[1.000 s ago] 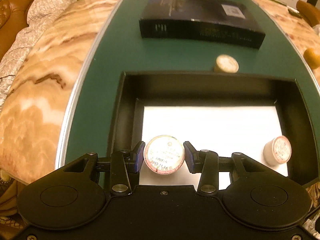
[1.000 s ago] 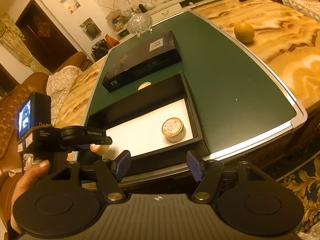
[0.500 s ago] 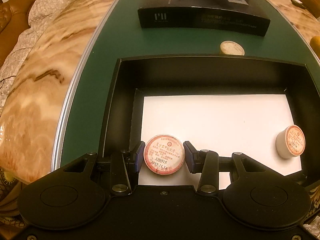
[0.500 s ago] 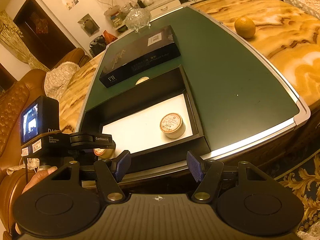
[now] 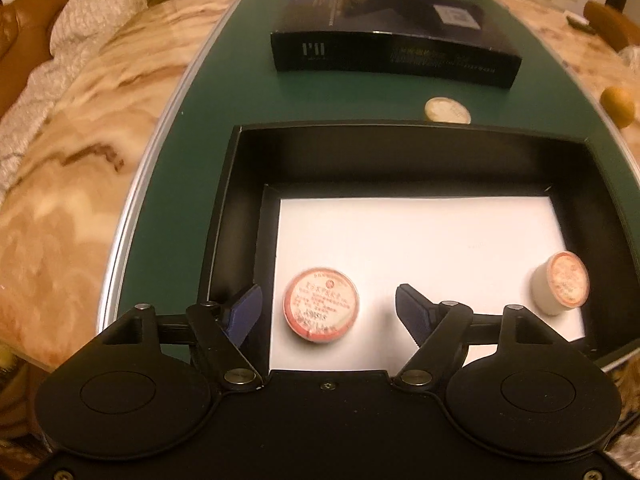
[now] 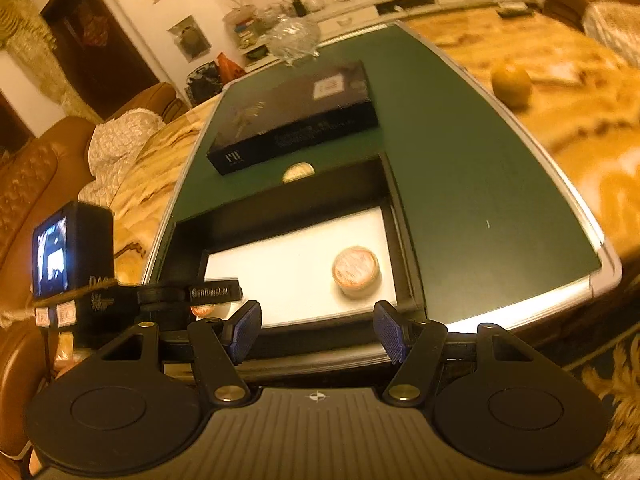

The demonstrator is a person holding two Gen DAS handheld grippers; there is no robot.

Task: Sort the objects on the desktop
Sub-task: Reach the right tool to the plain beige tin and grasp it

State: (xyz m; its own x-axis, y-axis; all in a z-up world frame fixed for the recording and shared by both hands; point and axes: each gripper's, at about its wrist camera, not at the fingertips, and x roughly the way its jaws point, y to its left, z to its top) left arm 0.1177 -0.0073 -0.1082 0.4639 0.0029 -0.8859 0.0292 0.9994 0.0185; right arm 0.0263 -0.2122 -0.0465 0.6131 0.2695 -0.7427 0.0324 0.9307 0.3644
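Note:
An open black box [image 5: 224, 208] with a white floor lies on the green mat. My left gripper [image 5: 328, 312] is open over the box's near left corner. A small round cup with a red-rimmed lid [image 5: 321, 305] sits on the white floor between its fingers, touching neither. A second such cup [image 5: 560, 282] lies on its side at the box's right; it also shows in the right wrist view [image 6: 355, 270]. A third cup [image 5: 447, 110] stands on the mat behind the box. My right gripper [image 6: 316, 332] is open and empty, in front of the table edge.
The black box lid [image 5: 394, 44] lies behind the box on the green mat [image 5: 192, 120]. An orange [image 6: 511, 83] sits on the marble table at the right. A glass bowl [image 6: 294, 38] stands at the mat's far end. Sofas [image 6: 36, 168] are at the left.
My left gripper has opened and let go of the cup, which now rests on the white floor of the box. My right gripper has stayed open and moved little.

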